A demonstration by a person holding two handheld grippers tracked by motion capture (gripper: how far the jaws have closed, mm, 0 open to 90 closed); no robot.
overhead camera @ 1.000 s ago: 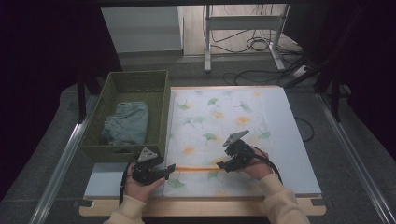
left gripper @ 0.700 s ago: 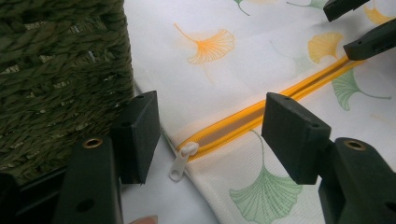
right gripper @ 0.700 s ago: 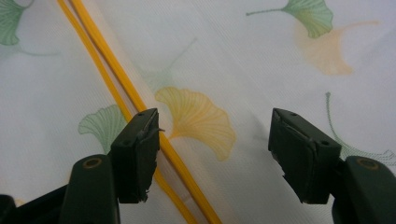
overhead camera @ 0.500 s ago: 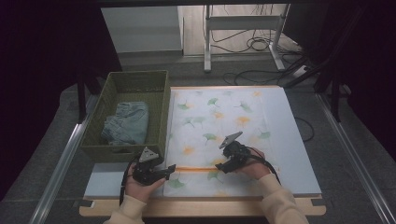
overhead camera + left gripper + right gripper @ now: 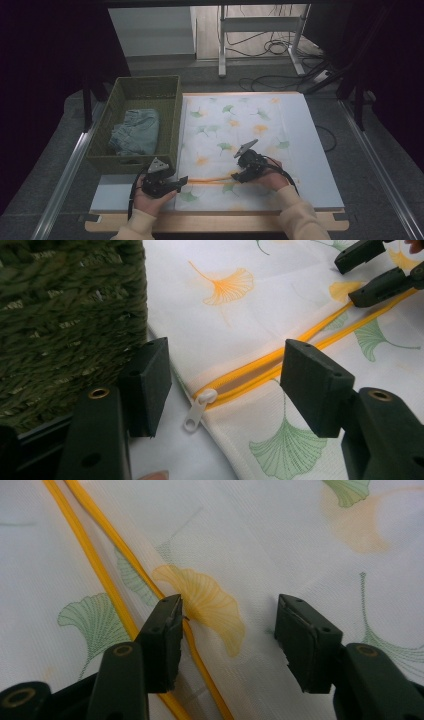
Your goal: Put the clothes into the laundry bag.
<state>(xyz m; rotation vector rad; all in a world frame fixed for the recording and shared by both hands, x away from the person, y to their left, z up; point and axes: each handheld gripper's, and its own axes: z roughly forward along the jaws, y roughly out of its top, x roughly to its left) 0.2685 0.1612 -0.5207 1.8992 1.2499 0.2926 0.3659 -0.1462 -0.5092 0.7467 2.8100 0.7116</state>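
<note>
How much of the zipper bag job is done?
Done: the bag's yellow zipper already gapes open. In hand: the left gripper straddles the white zipper pull, open; the right gripper has just been closing over the bag's edge. Left: the jeans lie in the basket.

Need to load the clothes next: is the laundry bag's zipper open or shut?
Open: the zipper's two yellow sides lie apart, with the white pull at the bag's corner.

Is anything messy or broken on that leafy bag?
Nothing looks broken. The bag lies flat on the table. Its yellow zipper gapes open, with the white pull at the end near the basket. Jeans lie crumpled inside the basket.
</note>
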